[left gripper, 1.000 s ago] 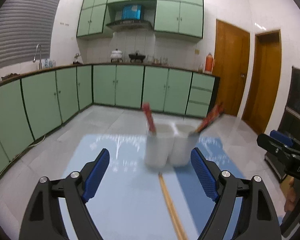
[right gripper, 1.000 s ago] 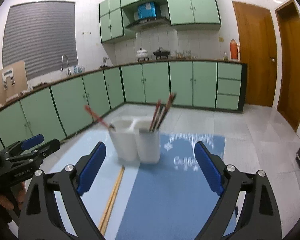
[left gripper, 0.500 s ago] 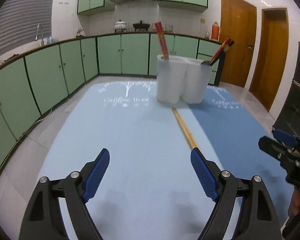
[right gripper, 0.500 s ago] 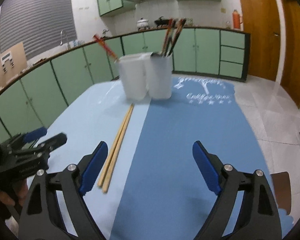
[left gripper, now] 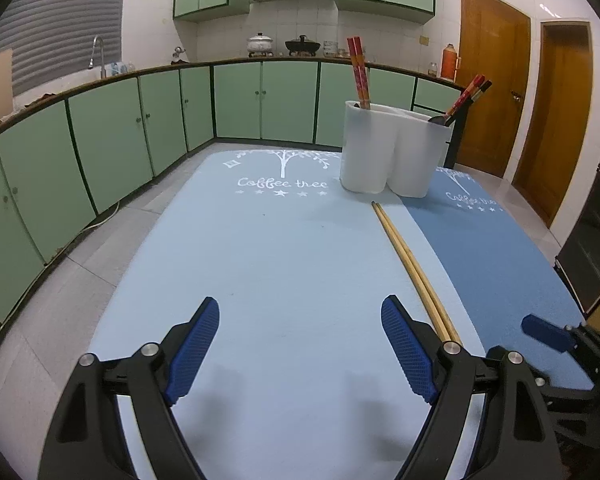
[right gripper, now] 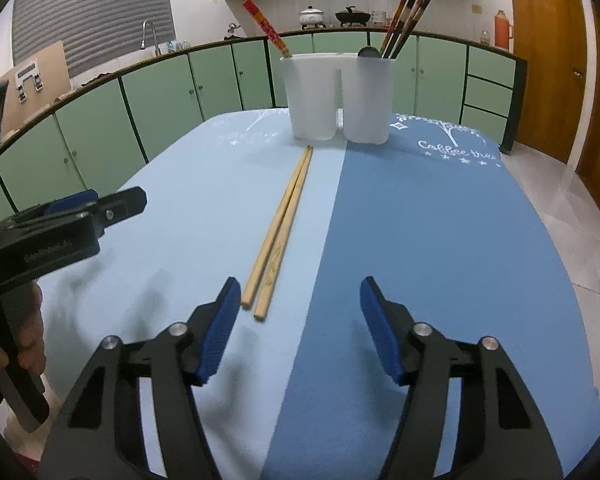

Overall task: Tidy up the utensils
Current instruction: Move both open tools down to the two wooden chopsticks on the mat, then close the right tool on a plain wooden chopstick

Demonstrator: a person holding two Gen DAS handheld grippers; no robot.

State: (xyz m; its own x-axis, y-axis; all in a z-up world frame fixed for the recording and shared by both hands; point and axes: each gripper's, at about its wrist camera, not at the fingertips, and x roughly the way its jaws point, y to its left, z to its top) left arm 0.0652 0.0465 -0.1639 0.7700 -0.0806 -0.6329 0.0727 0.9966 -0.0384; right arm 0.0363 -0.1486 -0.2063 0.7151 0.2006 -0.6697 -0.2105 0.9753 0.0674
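Note:
A pair of bamboo chopsticks (left gripper: 412, 270) lies on the mat, pointing toward a white two-compartment holder (left gripper: 394, 152). The holder's left cup has red chopsticks (left gripper: 358, 72); its right cup has dark chopsticks and a spoon (left gripper: 462, 100). My left gripper (left gripper: 300, 344) is open and empty, low over the light blue mat, just left of the bamboo pair's near end. My right gripper (right gripper: 296, 328) is open and empty; the bamboo chopsticks (right gripper: 282, 226) end just beside its left finger (right gripper: 216, 332). The holder (right gripper: 340, 94) stands beyond.
The table carries a light blue mat (left gripper: 260, 248) and a darker blue mat (right gripper: 420, 220) side by side. Green kitchen cabinets (left gripper: 120, 136) and wooden doors (left gripper: 492, 80) surround the table. The left gripper (right gripper: 60, 224) shows at the left of the right wrist view.
Both grippers have dropped lower and pulled back toward the near edge of the table. The holder now looks farther off and the bamboo chopsticks' near ends lie by the fingers.

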